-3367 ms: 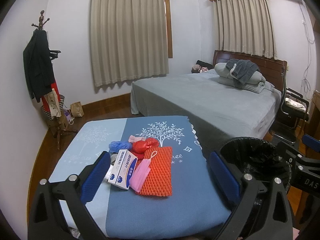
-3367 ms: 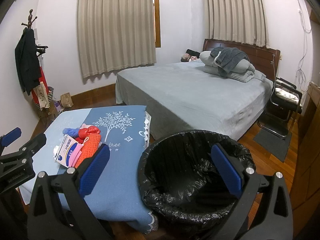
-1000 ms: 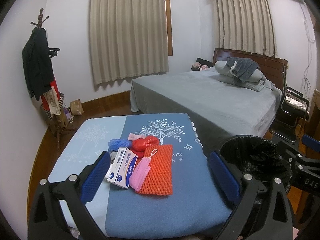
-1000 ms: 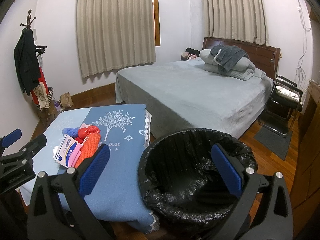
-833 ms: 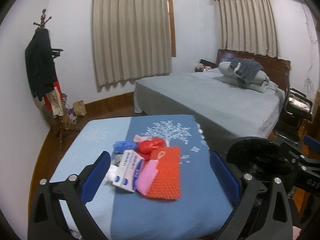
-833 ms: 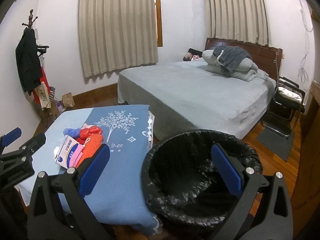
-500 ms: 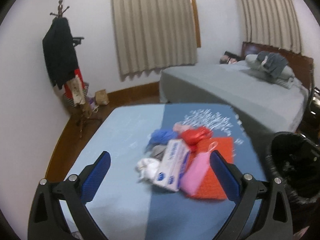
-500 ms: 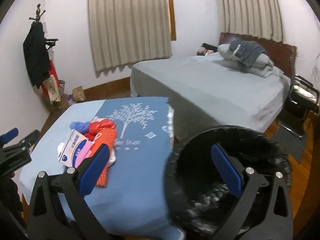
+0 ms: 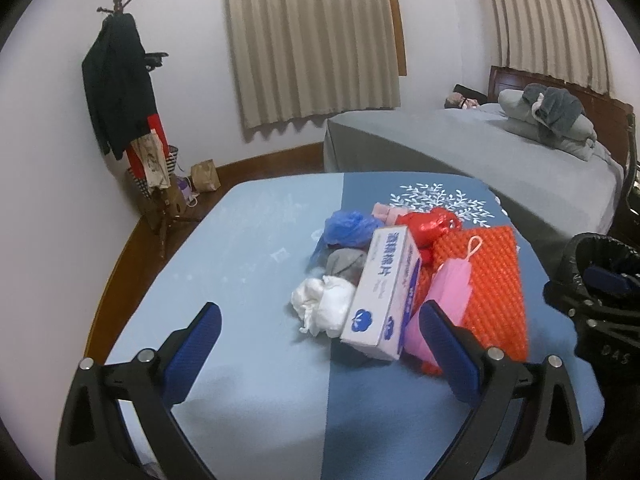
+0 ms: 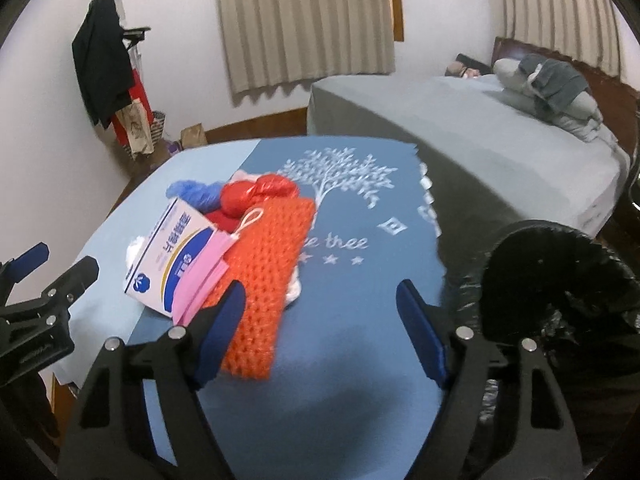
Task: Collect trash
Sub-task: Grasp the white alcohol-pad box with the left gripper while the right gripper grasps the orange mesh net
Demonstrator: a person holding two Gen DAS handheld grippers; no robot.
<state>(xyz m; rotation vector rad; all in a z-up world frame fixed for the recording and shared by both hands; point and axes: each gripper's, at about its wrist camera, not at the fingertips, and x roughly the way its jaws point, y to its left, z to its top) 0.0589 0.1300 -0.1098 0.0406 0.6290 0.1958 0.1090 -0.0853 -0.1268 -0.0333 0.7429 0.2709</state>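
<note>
A heap of trash lies on the blue-clothed table (image 9: 248,240): a white and blue box (image 9: 384,292), a pink mask (image 9: 448,292), an orange foam net (image 9: 492,276), a red bag (image 9: 434,224), a blue bag (image 9: 348,228) and a white wad (image 9: 324,308). My left gripper (image 9: 320,348) is open and empty, just short of the box and wad. My right gripper (image 10: 320,320) is open and empty over the table, beside the orange net (image 10: 268,272) and the box (image 10: 172,256). The black-lined bin (image 10: 560,280) stands off the table's right edge.
A grey bed (image 9: 500,152) with pillows fills the far right. A coat stand (image 9: 124,92) with clothes and bags stands in the left corner. Curtains (image 9: 312,40) cover the windows behind. The bin also shows at the right edge of the left wrist view (image 9: 592,256).
Both grippers have moved forward and left toward the trash heap. The bin has slid from the centre of the right wrist view to its right side. Both stay open.
</note>
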